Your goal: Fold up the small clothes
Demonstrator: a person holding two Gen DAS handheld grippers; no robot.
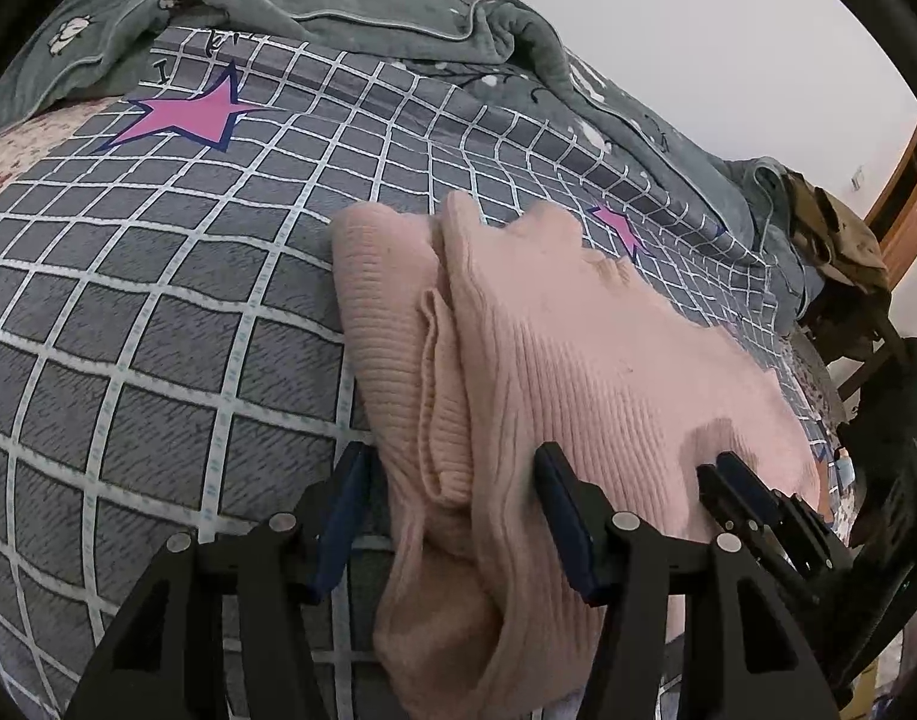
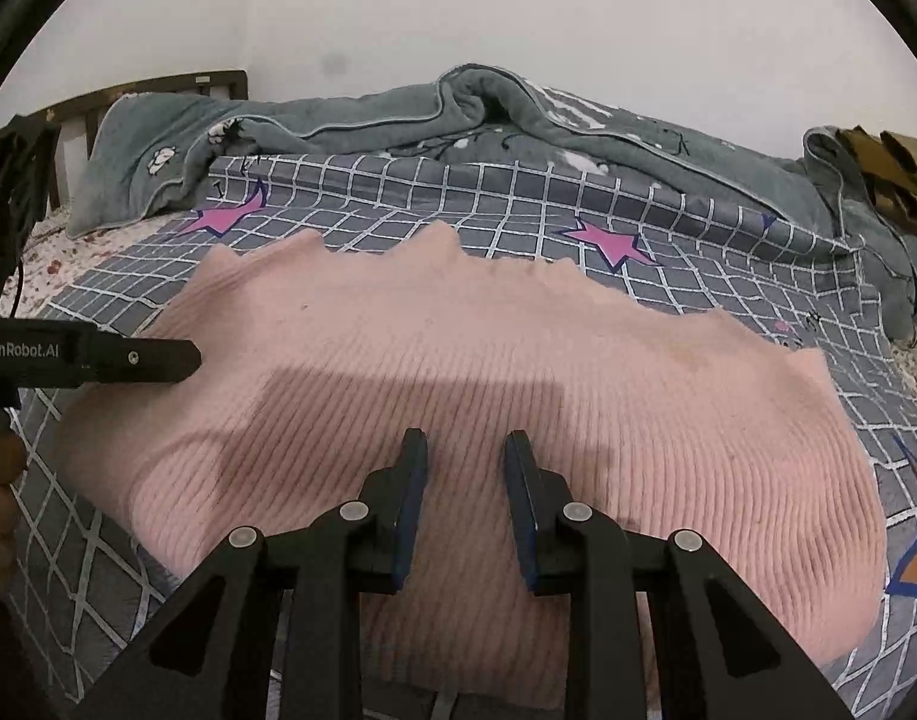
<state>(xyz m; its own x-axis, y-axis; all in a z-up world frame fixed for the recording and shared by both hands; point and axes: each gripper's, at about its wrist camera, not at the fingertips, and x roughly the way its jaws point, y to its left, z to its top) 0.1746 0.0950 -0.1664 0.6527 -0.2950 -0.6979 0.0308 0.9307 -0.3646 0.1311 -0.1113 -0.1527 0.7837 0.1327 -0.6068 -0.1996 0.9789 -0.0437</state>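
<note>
A pink ribbed knit garment (image 1: pixel 578 360) lies partly folded on the grey checked bed cover (image 1: pixel 158 312), with a folded sleeve (image 1: pixel 392 324) along its left side. My left gripper (image 1: pixel 452 462) is open over the garment's near left edge, its jaws either side of the sleeve fold. In the right wrist view the same garment (image 2: pixel 488 348) fills the middle. My right gripper (image 2: pixel 466 444) is open just above its near part and holds nothing. The left gripper's fingers (image 2: pixel 140 360) reach in from the left at the garment's left edge. The right gripper also shows in the left wrist view (image 1: pixel 728 468).
A bunched grey-green blanket (image 2: pixel 458 114) lies along the far side of the bed by the white wall. A wooden headboard (image 2: pixel 176 84) stands at the far left. Brown clothing (image 2: pixel 896 174) is piled at the far right. A wooden chair (image 1: pixel 866 330) stands beside the bed.
</note>
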